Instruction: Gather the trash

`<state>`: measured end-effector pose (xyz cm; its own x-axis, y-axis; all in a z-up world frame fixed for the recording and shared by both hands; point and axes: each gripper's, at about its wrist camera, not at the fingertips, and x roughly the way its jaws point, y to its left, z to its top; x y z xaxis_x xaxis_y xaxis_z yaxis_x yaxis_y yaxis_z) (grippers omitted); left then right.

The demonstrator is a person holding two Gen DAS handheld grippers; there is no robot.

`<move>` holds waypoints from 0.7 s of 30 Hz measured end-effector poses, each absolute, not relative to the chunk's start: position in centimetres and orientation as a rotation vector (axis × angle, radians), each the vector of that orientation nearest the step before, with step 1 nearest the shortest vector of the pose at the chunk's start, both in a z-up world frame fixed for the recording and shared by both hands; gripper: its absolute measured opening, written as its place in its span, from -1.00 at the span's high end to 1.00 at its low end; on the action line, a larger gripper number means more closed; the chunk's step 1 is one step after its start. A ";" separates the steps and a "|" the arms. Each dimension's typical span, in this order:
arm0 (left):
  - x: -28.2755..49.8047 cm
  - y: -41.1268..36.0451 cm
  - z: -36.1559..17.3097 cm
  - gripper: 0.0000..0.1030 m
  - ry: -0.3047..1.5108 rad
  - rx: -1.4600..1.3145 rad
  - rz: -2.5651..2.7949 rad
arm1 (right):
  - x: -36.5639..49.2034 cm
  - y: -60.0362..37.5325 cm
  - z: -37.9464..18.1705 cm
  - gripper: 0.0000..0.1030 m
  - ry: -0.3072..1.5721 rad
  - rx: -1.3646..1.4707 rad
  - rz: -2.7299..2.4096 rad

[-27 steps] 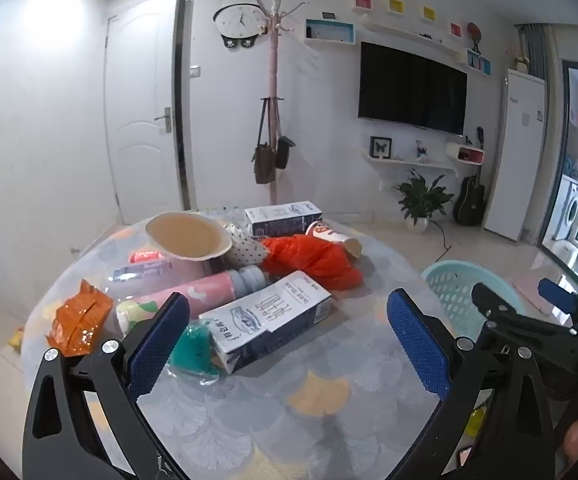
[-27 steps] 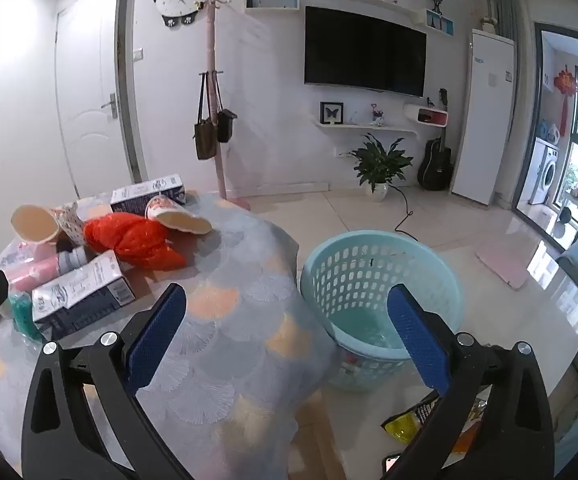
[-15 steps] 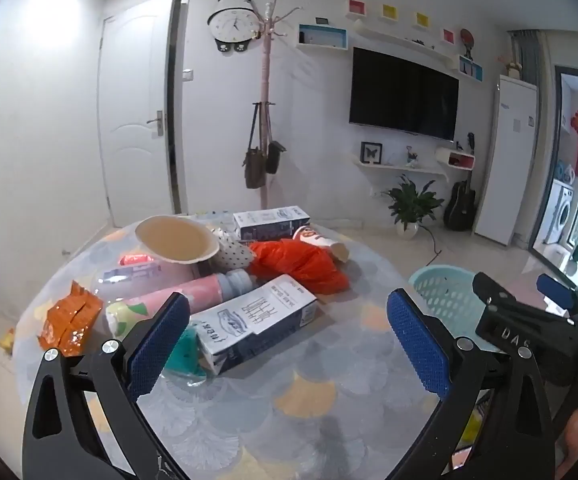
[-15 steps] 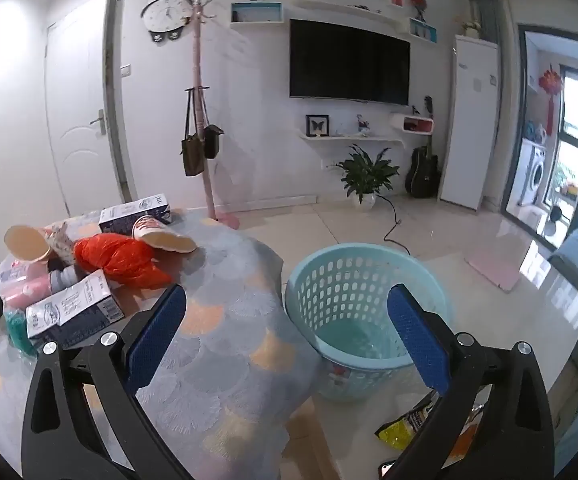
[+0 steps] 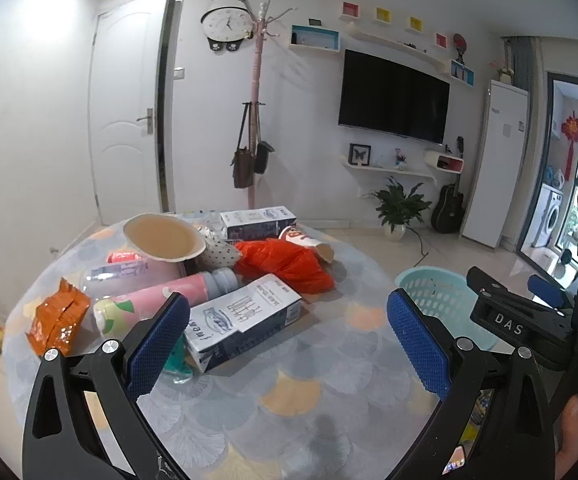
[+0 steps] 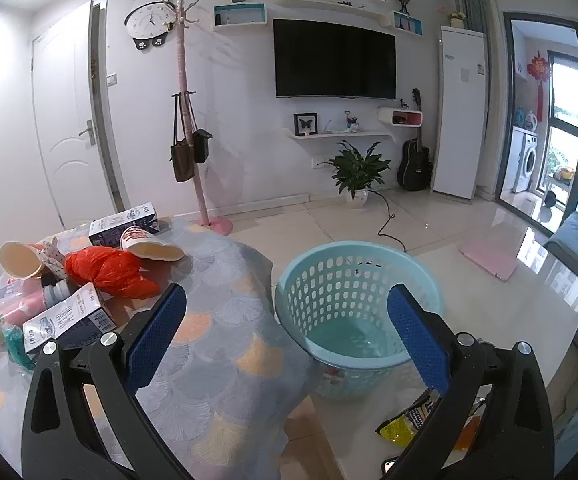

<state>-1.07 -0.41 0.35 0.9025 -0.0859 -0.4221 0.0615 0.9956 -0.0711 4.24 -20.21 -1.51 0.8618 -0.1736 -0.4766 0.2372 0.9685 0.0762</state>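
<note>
Both tools have pulled back and risen slightly over the last second. In the left view the trash pile now sits smaller and farther ahead, with more bare cloth between the pads and the pile. In the right view the basket (image 6: 359,304) has dropped lower between the pads. Nothing on the surface (image 5: 289,400) has shifted. Judgement: this is a start pose, no pick begun, all trash still to collect.

Left tool (image 5: 289,338): jaws wide apart, nothing between them. Right tool (image 6: 287,334): jaws wide apart, empty; also seen at the right edge of the left view.

Trash relative to left tool:
- Carton (image 5: 245,318): just ahead, nearest piece. Long axis runs diagonally, near end by the left pad, far end ahead and to the right. Lies flat on a broad face.
- Pink bottle (image 5: 161,300): ahead left, behind the carton, on its side, roughly parallel to it, grey cap toward the far right.
- Orange wrapper (image 5: 59,322): far left, crumpled.
- Red bag (image 5: 285,262): farther ahead, crumpled.
- Bowl (image 5: 165,236): far left, tipped, mouth facing the tool.
- Second carton (image 5: 257,222): at the back, lying crosswise.

Basket stands on the floor, right of the surface, directly ahead of and below the right tool; looks empty.

Judgement: the carton is the likely first pick; the jaws would need to close across its short width.
</note>
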 end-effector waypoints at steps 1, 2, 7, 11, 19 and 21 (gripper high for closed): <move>-1.1 -0.6 0.4 -0.86 0.438 -0.058 -0.075 | 4.2 -20.1 -1.5 -0.87 0.487 0.130 -0.217; -1.1 -0.5 0.4 -0.86 0.439 -0.059 -0.079 | 4.2 -20.1 -1.5 -0.87 0.487 0.129 -0.217; -1.0 -0.5 0.2 -0.86 0.445 -0.059 -0.096 | 4.1 -20.0 -1.4 -0.87 0.487 0.128 -0.215; -1.1 -0.5 0.1 -0.86 0.442 -0.064 -0.099 | 4.0 -20.3 -1.3 -0.87 0.490 0.138 -0.214; -0.9 -0.5 -0.2 -0.86 0.448 -0.071 -0.115 | 4.5 -20.1 -1.8 -0.87 0.517 0.133 -0.185; -0.9 -0.5 -0.3 -0.86 0.448 -0.076 -0.118 | 4.4 -20.0 -1.7 -0.87 0.514 0.131 -0.177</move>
